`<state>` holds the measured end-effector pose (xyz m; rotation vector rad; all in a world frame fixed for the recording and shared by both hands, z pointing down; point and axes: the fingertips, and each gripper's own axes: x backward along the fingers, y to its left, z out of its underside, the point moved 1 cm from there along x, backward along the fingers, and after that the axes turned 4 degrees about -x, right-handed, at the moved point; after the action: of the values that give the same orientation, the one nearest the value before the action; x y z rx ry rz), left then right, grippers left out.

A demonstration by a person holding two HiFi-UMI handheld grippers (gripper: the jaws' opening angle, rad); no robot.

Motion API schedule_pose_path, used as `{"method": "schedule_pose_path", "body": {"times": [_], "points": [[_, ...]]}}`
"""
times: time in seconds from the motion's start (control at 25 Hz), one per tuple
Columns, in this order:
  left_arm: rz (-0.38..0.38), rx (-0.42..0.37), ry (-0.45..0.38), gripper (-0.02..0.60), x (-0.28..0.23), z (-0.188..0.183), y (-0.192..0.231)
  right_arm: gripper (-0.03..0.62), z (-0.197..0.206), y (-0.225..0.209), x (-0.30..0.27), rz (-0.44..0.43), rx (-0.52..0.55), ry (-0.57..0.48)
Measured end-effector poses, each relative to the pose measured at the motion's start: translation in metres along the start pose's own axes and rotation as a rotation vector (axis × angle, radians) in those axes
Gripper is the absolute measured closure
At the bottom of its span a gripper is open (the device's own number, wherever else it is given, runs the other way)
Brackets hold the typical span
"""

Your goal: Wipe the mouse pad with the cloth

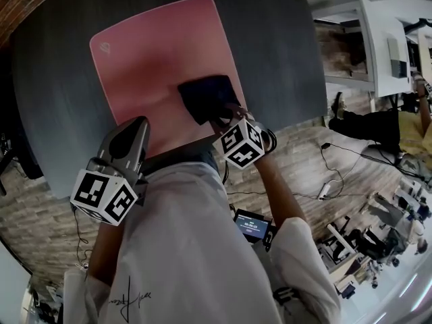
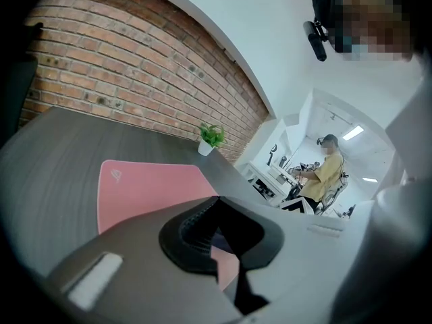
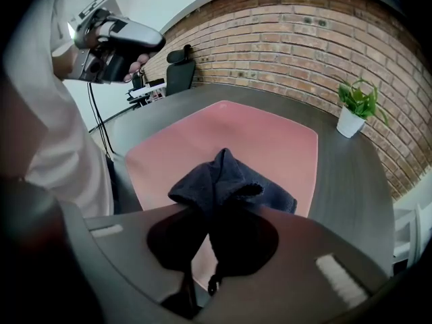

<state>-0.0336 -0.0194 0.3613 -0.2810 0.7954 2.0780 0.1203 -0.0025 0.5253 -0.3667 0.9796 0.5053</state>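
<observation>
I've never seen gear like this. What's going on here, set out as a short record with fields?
surface: dark grey table
mouse pad: pink mouse pad, flat on the table
cloth: dark blue cloth, bunched, lying on the mouse pad
right gripper: right gripper, jaws closed on the cloth
left gripper: left gripper, jaws together, holding nothing, held in the air near the person's body
background: potted plant on the table, near a brick wall

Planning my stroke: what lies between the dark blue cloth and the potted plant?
Right gripper view: only bare pink mouse pad, then grey tabletop, between dark blue cloth and potted plant.
</observation>
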Motion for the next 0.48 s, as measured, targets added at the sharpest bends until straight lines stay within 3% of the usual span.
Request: {"method": "schedule_pose_path", "body": {"times": [0.28, 0.48], "points": [[0.012, 0.0, -0.02, 0.566, 0.012, 0.003, -0.002, 0.559, -0.011, 0.013, 0.008, 0.011, -0.003, -0.027], [0.017, 0.003, -0.033, 0.566, 0.02, 0.002, -0.004, 0.559, -0.024, 0.017, 0.021, 0.014, -0.061, -0.083]]}}
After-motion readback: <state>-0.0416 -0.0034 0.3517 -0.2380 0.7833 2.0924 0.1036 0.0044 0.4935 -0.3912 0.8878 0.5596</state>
